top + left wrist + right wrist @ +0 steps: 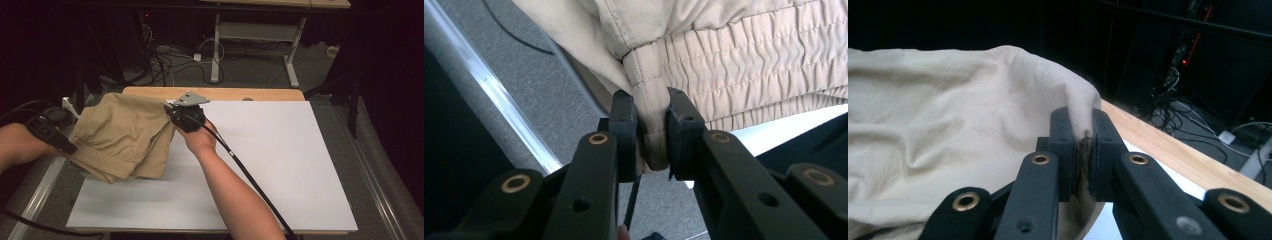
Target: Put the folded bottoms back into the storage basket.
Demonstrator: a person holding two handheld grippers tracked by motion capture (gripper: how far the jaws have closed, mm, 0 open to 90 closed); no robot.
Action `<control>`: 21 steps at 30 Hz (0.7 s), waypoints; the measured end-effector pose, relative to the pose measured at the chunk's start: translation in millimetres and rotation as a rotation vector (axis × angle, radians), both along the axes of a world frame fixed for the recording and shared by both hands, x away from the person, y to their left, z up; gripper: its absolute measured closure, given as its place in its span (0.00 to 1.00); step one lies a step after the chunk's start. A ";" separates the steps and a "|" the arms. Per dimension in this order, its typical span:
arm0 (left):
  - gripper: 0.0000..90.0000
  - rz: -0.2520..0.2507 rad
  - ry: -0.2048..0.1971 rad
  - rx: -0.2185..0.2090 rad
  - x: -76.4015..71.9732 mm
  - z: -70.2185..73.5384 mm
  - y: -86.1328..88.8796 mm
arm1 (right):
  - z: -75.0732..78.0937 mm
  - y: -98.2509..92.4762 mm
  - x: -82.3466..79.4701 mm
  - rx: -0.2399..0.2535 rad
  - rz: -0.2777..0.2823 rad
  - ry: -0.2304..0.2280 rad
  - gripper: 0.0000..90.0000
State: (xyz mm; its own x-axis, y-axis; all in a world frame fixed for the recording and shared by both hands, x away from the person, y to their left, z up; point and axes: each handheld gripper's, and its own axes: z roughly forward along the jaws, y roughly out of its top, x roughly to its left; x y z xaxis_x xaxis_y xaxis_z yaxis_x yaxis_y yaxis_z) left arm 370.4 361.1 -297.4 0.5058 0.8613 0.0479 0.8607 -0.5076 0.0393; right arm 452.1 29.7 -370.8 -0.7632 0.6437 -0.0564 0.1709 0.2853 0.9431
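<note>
Folded tan trousers [122,135] with a gathered elastic waistband [744,60] hang bunched over the left side of the white board [280,165]. My left gripper [55,136] holds the waistband's corner off the table's left edge, its jaws shut on the cloth [651,137]. My right gripper [176,114] is at the far middle of the board, jaws shut on a pinch of the tan fabric [1083,130], which spreads to the left in the right gripper view [938,125].
A wooden table edge [215,93] runs behind the white board. A metal rail [42,192] borders the table's left side. Cables and desk legs [215,55] stand on the grey floor beyond. Black cables trail from both grippers.
</note>
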 end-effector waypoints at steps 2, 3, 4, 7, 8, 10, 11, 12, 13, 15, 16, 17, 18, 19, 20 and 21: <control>0.83 0.014 -0.003 -0.001 -1.1 0.0 6.4 | 1.8 8.3 4.7 0.003 0.008 0.001 0.94; 0.83 0.022 -0.006 -0.002 -1.6 -0.2 9.6 | 2.7 12.4 7.1 0.004 0.009 0.000 0.94; 0.83 0.030 -0.009 -0.002 -1.9 -0.4 12.5 | 3.5 16.5 9.8 0.007 0.013 -0.001 0.94; 0.83 0.047 -0.021 -0.001 -1.6 -1.2 20.2 | 5.2 29.2 18.7 0.002 0.019 -0.001 0.94; 0.83 0.052 -0.027 -0.002 -1.2 -1.9 22.0 | 5.3 32.0 21.1 0.001 0.019 0.000 0.94; 0.83 0.058 -0.032 -0.005 0.5 -3.9 24.4 | 4.7 38.4 28.3 -0.011 0.018 -0.001 0.94; 0.83 0.060 -0.034 -0.003 1.4 -5.1 25.1 | 3.8 41.3 31.9 -0.013 0.015 0.007 0.94; 0.83 0.064 -0.039 0.000 2.2 -6.3 25.5 | 2.6 43.8 35.7 -0.020 0.013 0.012 0.94; 0.83 0.066 -0.040 -0.001 3.2 -7.4 26.1 | 1.4 46.1 39.2 -0.027 0.012 0.019 0.94; 0.83 0.072 -0.042 -0.001 5.1 -9.6 27.4 | -1.7 50.0 45.4 -0.034 0.009 0.029 0.94; 0.83 0.076 -0.042 -0.002 5.9 -11.1 27.9 | -3.5 52.0 47.8 -0.043 0.008 0.031 0.94; 0.83 0.078 -0.039 -0.002 6.8 -12.7 28.2 | -5.7 54.2 49.5 -0.048 0.006 0.036 0.94; 0.83 0.078 -0.037 -0.002 7.4 -15.0 28.2 | -8.1 56.1 51.0 -0.057 0.006 0.038 0.94; 0.83 0.076 -0.033 0.001 7.7 -17.5 27.7 | -10.9 57.5 52.2 -0.065 0.007 0.037 0.94; 0.83 0.075 -0.028 0.001 7.9 -18.8 27.4 | -14.1 58.9 52.7 -0.068 0.004 0.043 0.94; 0.83 0.073 -0.026 0.006 8.0 -22.7 26.9 | -15.7 59.3 53.2 -0.073 0.005 0.045 0.94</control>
